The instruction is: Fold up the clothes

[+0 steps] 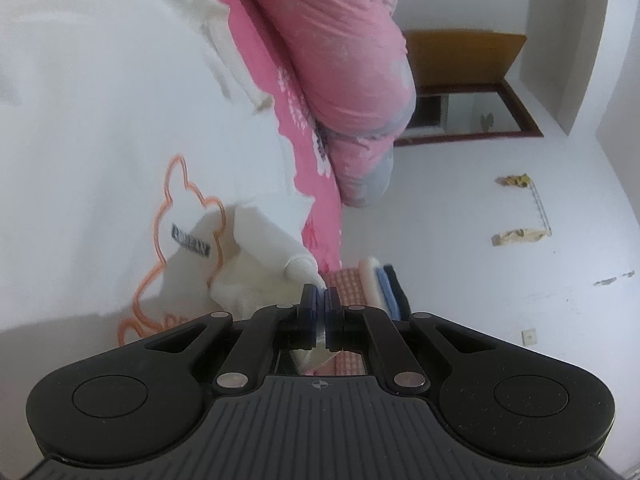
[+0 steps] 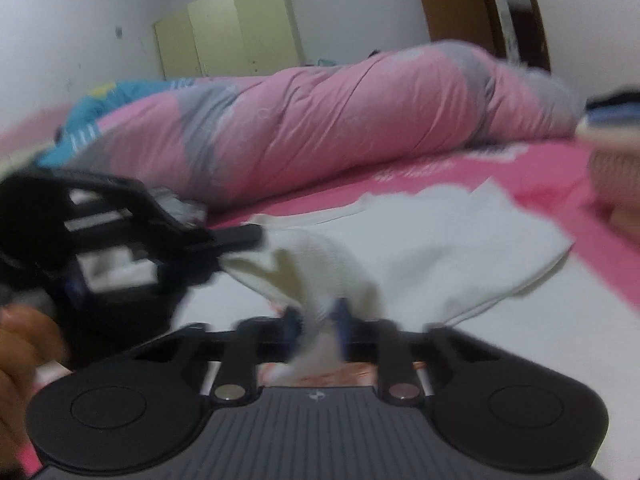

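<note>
A white garment (image 1: 100,120) with an orange outline print lies spread on the pink bed sheet (image 1: 308,184). In the left wrist view my left gripper (image 1: 320,294) is shut on a ribbed white sleeve end (image 1: 276,248) of the garment, with cloth showing between its pads. In the right wrist view, which is blurred, my right gripper (image 2: 318,314) is shut on a bunched fold of the white garment (image 2: 440,248). The left gripper (image 2: 244,240) comes in from the left and pinches the same cloth close by. A hand (image 2: 20,340) holds it.
A rolled pink and grey quilt (image 2: 320,128) lies along the far side of the bed. A stack of folded clothes (image 1: 380,284) sits past the garment, also at the right edge (image 2: 612,120). A pale wardrobe (image 2: 228,32) stands against the far wall.
</note>
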The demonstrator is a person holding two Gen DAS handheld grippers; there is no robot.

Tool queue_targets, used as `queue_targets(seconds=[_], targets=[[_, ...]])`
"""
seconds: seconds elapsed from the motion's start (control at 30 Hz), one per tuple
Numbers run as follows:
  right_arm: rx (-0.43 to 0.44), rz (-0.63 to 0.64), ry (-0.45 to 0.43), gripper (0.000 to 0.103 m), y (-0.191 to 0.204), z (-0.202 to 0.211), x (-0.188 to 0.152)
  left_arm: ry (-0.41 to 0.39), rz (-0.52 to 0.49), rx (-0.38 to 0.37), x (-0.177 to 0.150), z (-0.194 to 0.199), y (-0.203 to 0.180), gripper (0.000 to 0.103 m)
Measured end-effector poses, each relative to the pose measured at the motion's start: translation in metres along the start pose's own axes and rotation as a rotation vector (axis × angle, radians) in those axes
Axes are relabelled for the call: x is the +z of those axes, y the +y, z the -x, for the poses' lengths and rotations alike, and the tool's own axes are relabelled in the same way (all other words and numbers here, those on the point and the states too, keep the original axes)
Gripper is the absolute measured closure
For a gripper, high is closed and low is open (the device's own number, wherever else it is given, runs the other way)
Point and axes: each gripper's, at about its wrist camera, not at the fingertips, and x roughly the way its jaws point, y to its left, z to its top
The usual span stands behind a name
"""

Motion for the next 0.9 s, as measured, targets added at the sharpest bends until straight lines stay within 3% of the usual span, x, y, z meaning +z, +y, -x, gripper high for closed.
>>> queue_targets(seconds=[0.13, 0.3, 0.4, 0.5, 0.67, 0.77, 0.9], targets=[[-0.098, 0.268, -0.088, 0.095, 0.016, 0.015, 0.003, 0.001, -0.053, 0.023, 0.011, 0.005, -0.002, 0.102], [0.07, 0.564, -0.053, 0.095, 0.046, 0.021, 0.03, -0.024, -0.186, 0.075, 0.034, 0.026, -0.012, 0.102], [0.192, 0.689, 0.066, 0.095, 0.07, 0.001, 0.04, -0.039, -0.252, 0.14, 0.054, 0.044, -0.012, 0.102], [0.268, 0.723, 0.159, 0.096, 0.088, -0.024, 0.044, -0.049, -0.283, 0.212, 0.073, 0.054, -0.004, 0.103], [0.322, 0.686, 0.233, 0.096, 0.115, -0.056, 0.049, -0.065, -0.33, 0.328, 0.103, 0.07, 0.01, 0.103], [0.324, 0.664, 0.258, 0.096, 0.125, -0.07, 0.041, -0.074, -0.318, 0.342, 0.107, 0.076, 0.02, 0.103], [0.315, 0.592, 0.259, 0.096, 0.118, -0.077, 0.042, -0.058, -0.348, 0.3, 0.089, 0.086, 0.021, 0.103]])
